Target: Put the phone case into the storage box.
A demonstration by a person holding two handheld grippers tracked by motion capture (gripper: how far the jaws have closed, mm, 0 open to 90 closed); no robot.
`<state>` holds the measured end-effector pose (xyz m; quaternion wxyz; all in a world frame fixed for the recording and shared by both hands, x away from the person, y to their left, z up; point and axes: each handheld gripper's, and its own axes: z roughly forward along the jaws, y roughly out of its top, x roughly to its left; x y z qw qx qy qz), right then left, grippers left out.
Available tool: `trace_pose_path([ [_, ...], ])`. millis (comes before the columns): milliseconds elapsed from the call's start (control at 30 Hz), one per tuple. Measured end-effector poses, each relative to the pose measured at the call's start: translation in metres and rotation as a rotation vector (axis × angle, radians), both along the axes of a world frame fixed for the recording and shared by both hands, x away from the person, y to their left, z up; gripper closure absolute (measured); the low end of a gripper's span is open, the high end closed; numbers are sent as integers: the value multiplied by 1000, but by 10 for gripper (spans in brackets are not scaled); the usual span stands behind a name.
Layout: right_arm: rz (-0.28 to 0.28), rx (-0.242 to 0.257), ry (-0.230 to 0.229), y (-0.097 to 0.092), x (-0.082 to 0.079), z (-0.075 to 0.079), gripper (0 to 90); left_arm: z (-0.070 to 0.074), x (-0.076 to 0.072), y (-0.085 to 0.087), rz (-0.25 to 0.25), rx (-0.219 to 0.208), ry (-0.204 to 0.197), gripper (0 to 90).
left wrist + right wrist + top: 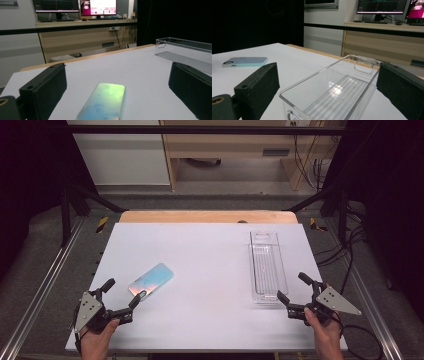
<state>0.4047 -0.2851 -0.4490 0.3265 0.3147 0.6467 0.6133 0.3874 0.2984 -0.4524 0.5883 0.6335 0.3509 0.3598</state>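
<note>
A phone [151, 279] with a pale blue-green back lies flat on the white table [210, 255], left of centre. My left gripper [125, 291] sits just behind its near end, open. In the left gripper view the phone [105, 102] lies between and ahead of the two wide-apart jaws, and neither pad touches it. A clear plastic tray [267, 267] stands lengthwise at the right, with nothing in it. My right gripper [294, 288] is open at the tray's near end. In the right gripper view the tray [332, 92] sits between the jaws, untouched, and the phone [245, 61] lies far off at the left.
The white table top ends in a wooden strip [207, 216] at the far side. Metal frame rails [45, 280] run along both sides, and cables [350, 255] trail at the right. A desk with monitors [75, 6] stands beyond the table.
</note>
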Motion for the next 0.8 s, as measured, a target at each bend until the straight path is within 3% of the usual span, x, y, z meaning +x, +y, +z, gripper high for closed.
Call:
trace_pose_path([
  [333,-23,-21,-28,2,-2,2,43,7,6,-4,-3,50,36,30],
  [567,-22,-46,-31,6,-3,3,44,18,22,-7,-15,143,93,45],
  [800,-14,-63,-32,10,-3,2,44,19,37,-11,-45,220,159,67],
])
